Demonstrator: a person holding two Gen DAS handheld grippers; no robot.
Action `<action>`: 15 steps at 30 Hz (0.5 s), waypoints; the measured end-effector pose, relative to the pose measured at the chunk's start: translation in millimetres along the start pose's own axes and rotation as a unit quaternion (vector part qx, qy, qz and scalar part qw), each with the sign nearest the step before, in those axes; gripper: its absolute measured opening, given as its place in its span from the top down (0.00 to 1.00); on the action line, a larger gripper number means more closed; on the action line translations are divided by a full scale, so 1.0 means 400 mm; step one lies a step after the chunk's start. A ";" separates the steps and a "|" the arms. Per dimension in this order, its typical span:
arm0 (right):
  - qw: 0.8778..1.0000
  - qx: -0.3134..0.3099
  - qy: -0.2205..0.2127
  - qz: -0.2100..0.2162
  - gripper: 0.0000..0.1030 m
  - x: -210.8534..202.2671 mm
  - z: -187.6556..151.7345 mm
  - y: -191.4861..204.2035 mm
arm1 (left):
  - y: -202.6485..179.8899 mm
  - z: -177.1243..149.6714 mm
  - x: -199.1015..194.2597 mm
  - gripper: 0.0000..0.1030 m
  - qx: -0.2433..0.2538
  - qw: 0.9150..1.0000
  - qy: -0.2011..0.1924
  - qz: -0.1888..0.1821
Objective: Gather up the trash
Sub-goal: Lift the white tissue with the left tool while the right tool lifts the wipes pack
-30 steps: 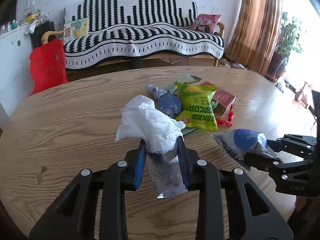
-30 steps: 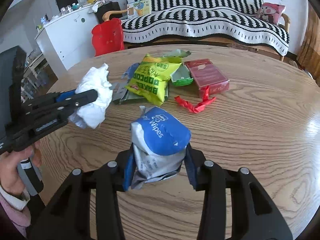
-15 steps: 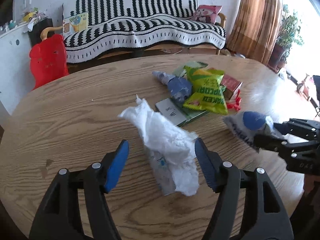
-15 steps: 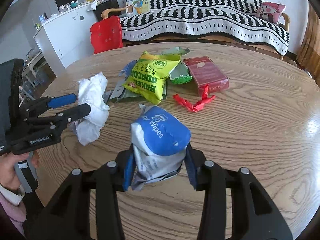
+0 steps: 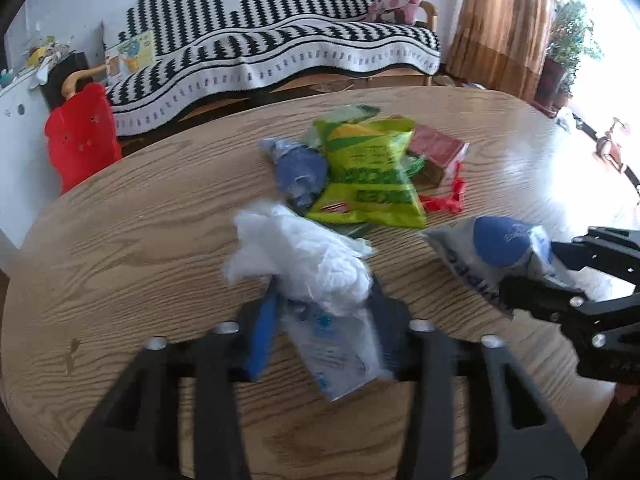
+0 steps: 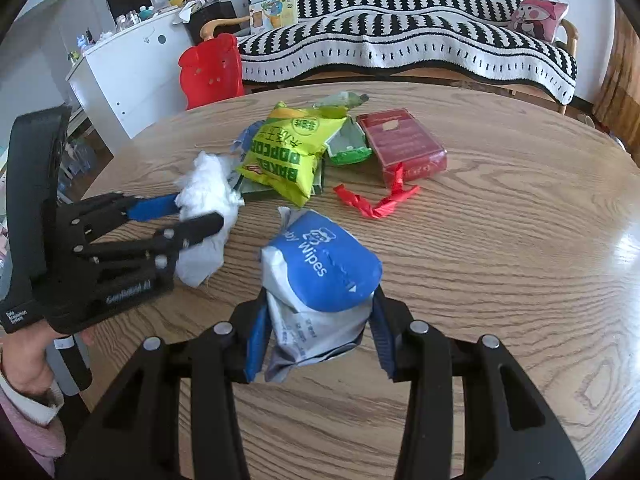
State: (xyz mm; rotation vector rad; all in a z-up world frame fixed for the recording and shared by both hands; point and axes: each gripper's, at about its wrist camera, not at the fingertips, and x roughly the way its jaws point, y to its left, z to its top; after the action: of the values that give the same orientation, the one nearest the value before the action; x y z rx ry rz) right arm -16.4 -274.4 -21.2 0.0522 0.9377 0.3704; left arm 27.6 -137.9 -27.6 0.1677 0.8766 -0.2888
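Note:
My left gripper [image 5: 323, 284] has a crumpled white tissue wad [image 5: 304, 252] and a pale plastic wrapper between its pads, and its jaws are closing on them just above the wooden table [image 5: 120, 240]. In the right wrist view the left gripper [image 6: 198, 212] pinches the tissue wad [image 6: 208, 184] from both sides. My right gripper [image 6: 319, 298] is shut on a blue and white baby wipes pack [image 6: 320, 256]. From the left wrist the right gripper [image 5: 530, 266] shows at the right with the wipes pack [image 5: 500, 240].
A litter pile lies mid-table: a green popcorn bag [image 6: 292, 152], a red box [image 6: 400, 144], a red twisted wrapper [image 6: 376, 204], a green wrapper [image 6: 348, 148], a blue crumpled wrapper [image 5: 298, 168]. Beyond stand a striped sofa [image 6: 400, 40], a red chair [image 6: 210, 72], a white cabinet [image 6: 120, 80].
The left gripper opened and let the tissue drop onto the table, then shifted towards the pile and closed on it again. The right gripper and its wipes pack have not moved.

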 end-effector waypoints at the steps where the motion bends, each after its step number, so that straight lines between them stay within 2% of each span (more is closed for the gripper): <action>1: 1.000 0.001 -0.001 0.000 0.58 -0.002 -0.002 -0.004 | -0.007 0.003 -0.002 0.69 -0.001 1.000 -0.003 -0.006; 3: 1.000 0.004 -0.005 -0.001 0.59 -0.007 -0.005 -0.012 | -0.019 0.008 -0.012 0.77 0.001 1.000 -0.014 -0.006; 9: 1.000 0.022 -0.014 -0.004 0.59 -0.021 -0.014 -0.039 | -0.030 0.018 -0.035 0.78 -0.009 0.999 -0.045 -0.021; 15: 1.000 0.021 -0.009 -0.002 0.59 -0.018 -0.015 -0.032 | 0.004 0.004 -0.023 0.77 -0.018 0.999 -0.027 -0.039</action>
State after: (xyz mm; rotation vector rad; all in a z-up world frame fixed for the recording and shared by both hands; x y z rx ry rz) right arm -21.3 -289.4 -21.8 0.0928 0.9271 0.3455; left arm 23.8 -135.2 -19.4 0.0922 0.8359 -0.3496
